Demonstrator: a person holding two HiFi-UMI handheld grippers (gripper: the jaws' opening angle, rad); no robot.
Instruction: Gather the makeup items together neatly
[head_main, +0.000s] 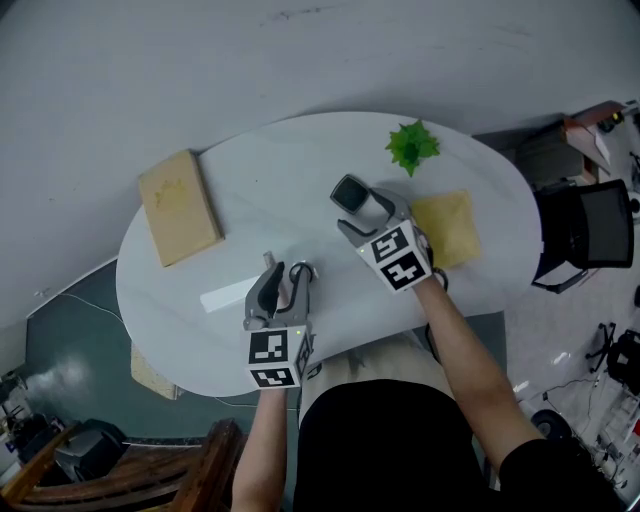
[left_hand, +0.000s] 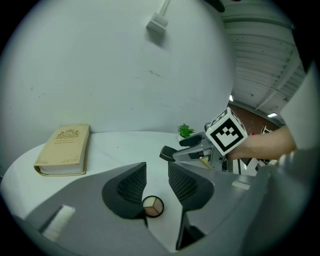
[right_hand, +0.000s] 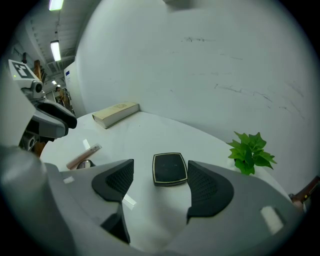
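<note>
Now right gripper (right_hand: 159, 176) spread wide, black compact (right_hand: 170, 169) between its fingers (right_hand: 210, 187)

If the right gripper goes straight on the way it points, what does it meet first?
Probably the black compact, lying flat on the white table just ahead of the open right gripper, though depth is unclear.

On the white oval table (head_main: 250, 170) I see a tan book (head_main: 179, 206), plant (head_main: 412, 146), yellow pad (head_main: 447, 228) (partly covered), black compact (head_main: 349, 193), round palette (left_hand: 152, 206) and tube (right_hand: 83, 156).
</note>
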